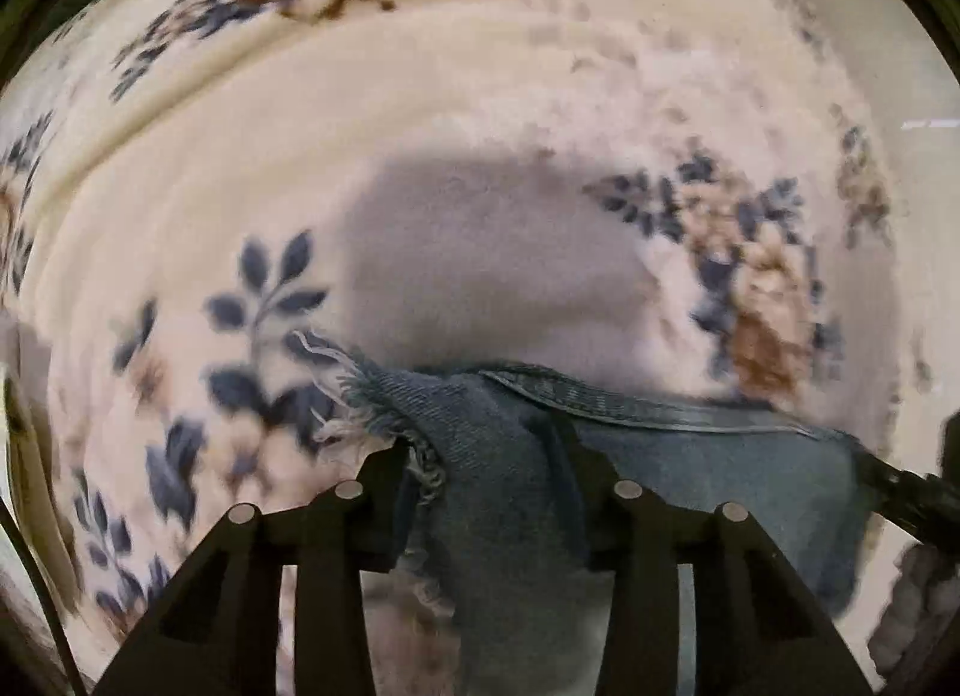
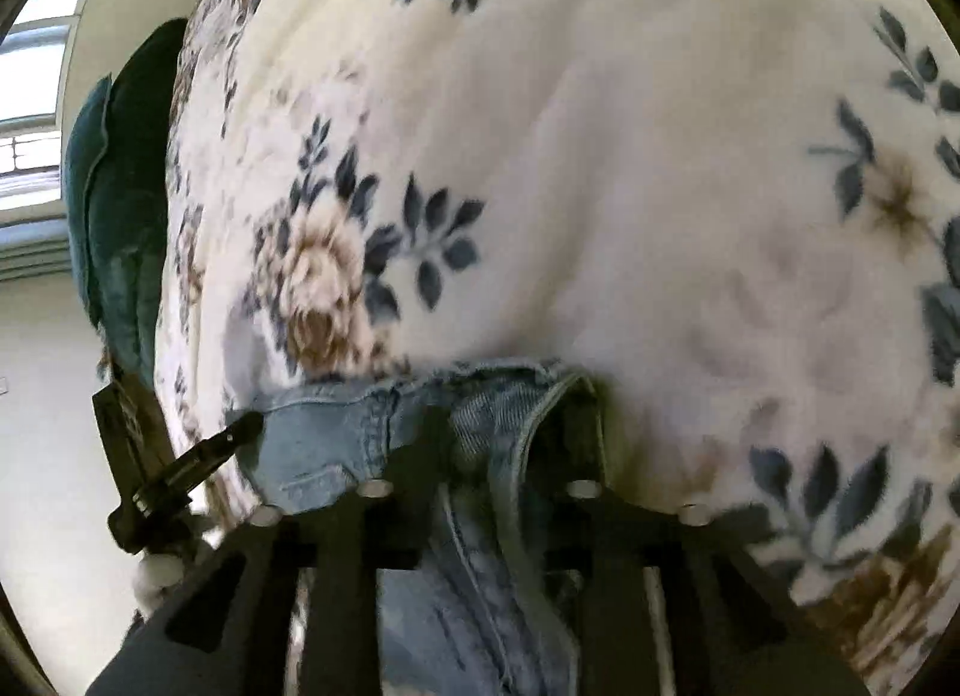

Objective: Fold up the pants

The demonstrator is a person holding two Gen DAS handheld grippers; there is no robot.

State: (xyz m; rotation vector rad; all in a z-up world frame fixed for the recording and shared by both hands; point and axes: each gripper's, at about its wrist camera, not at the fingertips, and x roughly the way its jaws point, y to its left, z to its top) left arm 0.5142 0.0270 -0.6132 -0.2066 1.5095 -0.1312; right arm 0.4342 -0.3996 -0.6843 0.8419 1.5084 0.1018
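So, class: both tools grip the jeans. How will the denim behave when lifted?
The jeans will probably droop, since cloth already sags between the left tool and right tool. The frayed hem may shed threads. It seems unlikely to slip.

Blue denim pants (image 1: 510, 456), cream floral blanket (image 1: 420, 168)

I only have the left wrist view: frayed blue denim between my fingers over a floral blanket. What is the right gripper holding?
Observer: The right gripper is shut on the blue denim pants, at a stitched seam edge.
Operator: Any fraying there?
Observer: None visible; that edge looks hemmed.
Operator: What lies beyond the cream floral blanket on that side?
Observer: A dark teal cushion rests against the cream floral blanket, with a bright window behind it.
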